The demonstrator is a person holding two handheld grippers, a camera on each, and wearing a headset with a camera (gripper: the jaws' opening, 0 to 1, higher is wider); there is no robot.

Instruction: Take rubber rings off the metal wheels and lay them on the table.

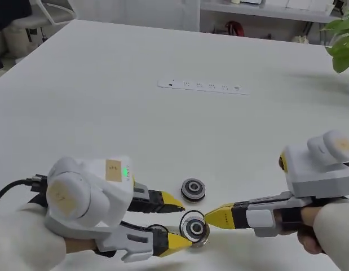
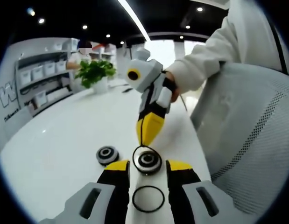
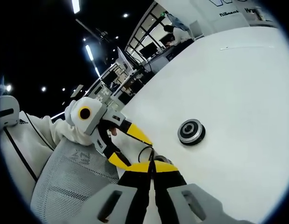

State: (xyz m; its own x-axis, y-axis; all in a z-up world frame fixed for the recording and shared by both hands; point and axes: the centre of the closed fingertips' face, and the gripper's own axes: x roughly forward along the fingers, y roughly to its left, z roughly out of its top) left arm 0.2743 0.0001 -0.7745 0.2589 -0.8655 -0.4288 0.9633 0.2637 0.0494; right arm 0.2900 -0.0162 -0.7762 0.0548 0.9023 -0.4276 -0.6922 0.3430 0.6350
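Pinching the rubber ring [image 1: 190, 213] with clenched jaws, the right gripper [image 1: 208, 218] meets the near metal wheel [image 1: 195, 228] at bottom centre. The left gripper [image 1: 182, 222] is released, its jaws on both sides of this wheel. A second wheel [image 1: 193, 189] lies just above; a loose ring [image 2: 148, 199] lies on the table [image 1: 163, 130].

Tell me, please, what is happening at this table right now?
A person works two hand-held tools at a white table. The left claw brackets a metal wheel while the right claw, shut, pinches its rubber ring to peel it off. One loose ring already lies on the table; a second wheel sits nearby.
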